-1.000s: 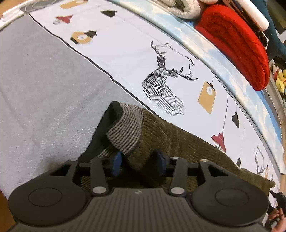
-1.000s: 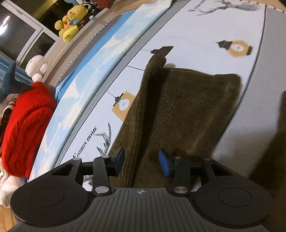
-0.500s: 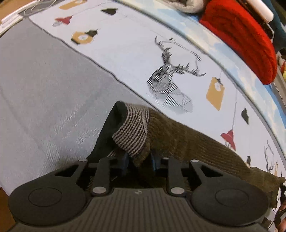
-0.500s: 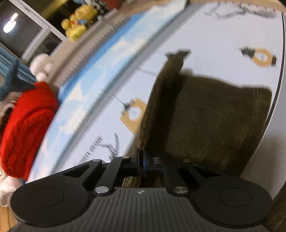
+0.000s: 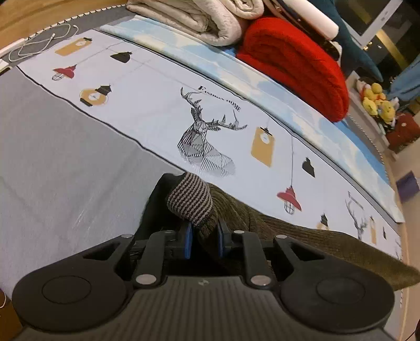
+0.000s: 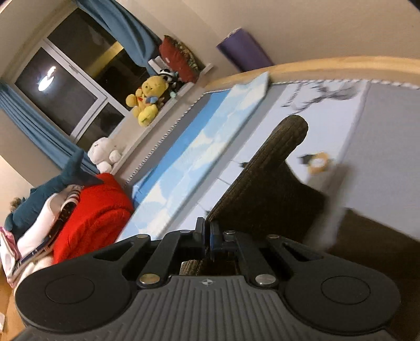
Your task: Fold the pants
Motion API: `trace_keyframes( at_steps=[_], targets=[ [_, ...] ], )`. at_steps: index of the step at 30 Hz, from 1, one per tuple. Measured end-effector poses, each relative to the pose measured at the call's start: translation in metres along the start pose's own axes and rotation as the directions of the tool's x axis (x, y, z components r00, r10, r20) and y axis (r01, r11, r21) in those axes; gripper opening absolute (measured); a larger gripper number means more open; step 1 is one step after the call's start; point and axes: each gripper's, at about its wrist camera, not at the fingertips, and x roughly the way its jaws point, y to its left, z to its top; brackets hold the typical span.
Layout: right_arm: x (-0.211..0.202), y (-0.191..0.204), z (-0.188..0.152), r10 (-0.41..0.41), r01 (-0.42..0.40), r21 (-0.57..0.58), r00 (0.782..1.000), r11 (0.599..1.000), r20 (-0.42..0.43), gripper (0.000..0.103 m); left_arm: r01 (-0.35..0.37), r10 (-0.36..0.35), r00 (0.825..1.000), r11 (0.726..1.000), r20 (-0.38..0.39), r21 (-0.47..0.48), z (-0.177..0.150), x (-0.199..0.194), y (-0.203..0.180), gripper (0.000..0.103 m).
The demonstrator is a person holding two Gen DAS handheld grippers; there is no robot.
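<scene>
Olive-brown corduroy pants (image 5: 302, 236) with a striped knit waistband (image 5: 190, 199) lie on a printed bed sheet (image 5: 147, 110). My left gripper (image 5: 203, 237) is shut on the waistband end and holds it just above the sheet. In the right wrist view my right gripper (image 6: 208, 234) is shut on the edge of a pant leg (image 6: 265, 188) and holds it lifted, so the leg hangs down toward the sheet (image 6: 325, 123). The cloth between the two grippers is hidden.
A red folded blanket (image 5: 296, 63) and grey folded bedding (image 5: 204, 18) lie along the bed's far side. Plush toys (image 6: 145, 101) sit on the window ledge. A white cable (image 5: 39, 43) lies at the sheet's far left corner. A wooden bed edge (image 6: 341, 64) borders the sheet.
Both grippers closed on the pants. The right gripper then lifted the leg clear of the sheet and tilted up toward the window; the left gripper rose slightly with the waistband.
</scene>
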Motion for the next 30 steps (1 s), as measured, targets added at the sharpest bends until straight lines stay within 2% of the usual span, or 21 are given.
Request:
trace_keyframes(
  at_steps=[3, 5, 7, 9, 11, 12, 13, 16, 18, 19, 22, 26, 28, 29, 30],
  targets=[
    [-0.036, -0.029, -0.014, -0.062, 0.063, 0.006, 0.996, 0.998, -0.07, 0.002, -0.004, 0.005, 1.0, 1.0, -0.017, 0.022, -0.009, -0.008, 0.009, 0.02],
    [-0.049, -0.049, -0.026, -0.134, 0.136, 0.004, 0.978, 0.991, -0.162, 0.002, -0.019, 0.02, 0.999, 0.999, -0.04, 0.027, -0.014, -0.008, 0.016, 0.02],
    [-0.051, -0.077, -0.041, -0.21, 0.222, 0.012, 0.938, 0.975, -0.277, 0.002, -0.043, 0.047, 0.996, 0.998, -0.071, 0.049, -0.021, -0.004, 0.02, 0.02],
    [-0.048, -0.109, -0.056, -0.254, 0.298, 0.054, 0.883, 0.953, -0.394, 0.002, -0.07, 0.08, 0.989, 0.994, -0.124, 0.082, -0.029, 0.005, 0.023, 0.02],
    [-0.044, -0.127, -0.063, -0.279, 0.335, 0.049, 0.848, 0.941, -0.451, 0.002, -0.074, 0.094, 0.978, 0.991, -0.185, 0.109, -0.035, 0.015, 0.025, 0.02],
    [-0.043, -0.133, -0.063, -0.314, 0.36, 0.017, 0.836, 0.933, -0.449, 0.004, -0.079, 0.104, 0.972, 0.989, -0.212, 0.121, -0.038, 0.02, 0.026, 0.021],
    [-0.043, -0.137, -0.06, -0.342, 0.379, -0.002, 0.833, 0.926, -0.435, 0.007, -0.089, 0.114, 0.967, 0.989, -0.227, 0.116, -0.04, 0.023, 0.027, 0.022],
    [-0.046, -0.159, -0.044, -0.337, 0.404, 0.097, 0.854, 0.91, -0.396, 0.011, -0.082, 0.08, 0.97, 0.997, -0.229, -0.001, -0.038, 0.027, 0.042, 0.046],
    [-0.044, -0.174, -0.036, -0.334, 0.419, 0.17, 0.863, 0.892, -0.378, 0.03, -0.085, 0.07, 0.974, 0.995, -0.216, -0.057, -0.035, 0.027, 0.048, 0.064],
    [-0.042, -0.179, -0.033, -0.34, 0.428, 0.189, 0.865, 0.884, -0.368, 0.032, -0.095, 0.078, 0.975, 0.993, -0.21, -0.072, -0.033, 0.028, 0.05, 0.066],
    [-0.034, -0.189, -0.028, -0.357, 0.441, 0.212, 0.87, 0.872, -0.341, 0.033, -0.13, 0.106, 0.973, 0.986, -0.205, -0.104, -0.032, 0.031, 0.057, 0.067],
    [-0.028, -0.193, -0.02, -0.355, 0.422, 0.231, 0.891, 0.876, -0.283, 0.033, -0.116, 0.088, 0.979, 0.983, -0.184, -0.145, -0.027, 0.034, 0.059, 0.067],
    [-0.024, -0.192, -0.019, -0.347, 0.406, 0.214, 0.899, 0.888, -0.267, 0.027, -0.125, 0.102, 0.98, 0.984, -0.17, -0.129, -0.026, 0.035, 0.057, 0.065],
    [-0.021, -0.188, -0.019, -0.348, 0.4, 0.192, 0.902, 0.896, -0.257, 0.01, -0.13, 0.109, 0.98, 0.985, -0.168, -0.117, -0.027, 0.036, 0.056, 0.059],
    [-0.02, -0.185, -0.017, -0.353, 0.398, 0.163, 0.902, 0.903, -0.249, 0.004, -0.127, 0.108, 0.98, 0.987, -0.169, -0.103, -0.028, 0.038, 0.054, 0.039]
  ],
)
